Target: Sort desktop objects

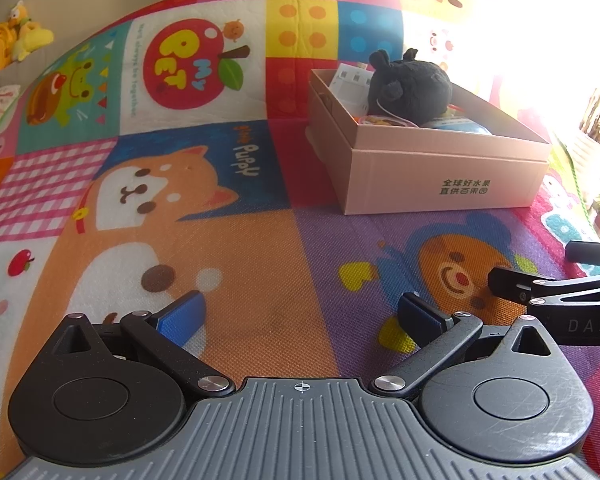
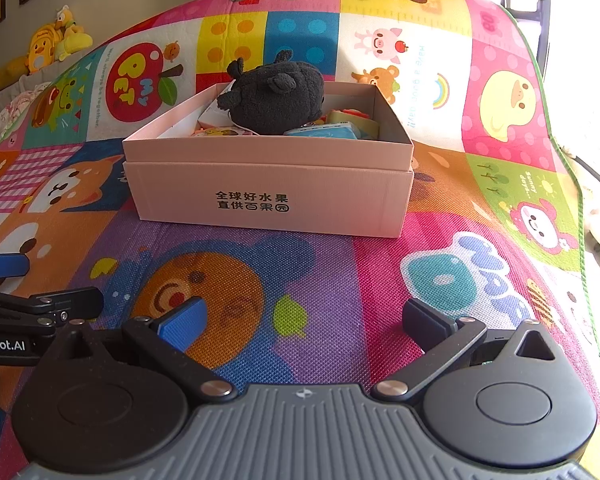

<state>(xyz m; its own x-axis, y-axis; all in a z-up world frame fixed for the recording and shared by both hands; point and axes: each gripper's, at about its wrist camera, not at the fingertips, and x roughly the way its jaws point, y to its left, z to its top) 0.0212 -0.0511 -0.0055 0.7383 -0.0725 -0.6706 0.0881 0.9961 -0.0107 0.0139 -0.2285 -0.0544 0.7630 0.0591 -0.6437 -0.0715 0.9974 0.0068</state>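
Centrally placed on a bright cartoon play mat [image 2: 320,272]: pink cardboard box [image 2: 272,196], lid off, black lettering on its near wall. Inside the box, a dark grey plush toy [image 2: 278,96] lying on top of small packets and cards [image 2: 336,128]. Just in front of the box, left gripper [image 1: 300,316] and right gripper [image 2: 302,320], side by side, both spread wide with nothing between their blue pads. Far left of the box, yellow stuffed toys [image 2: 54,42] against a wall.
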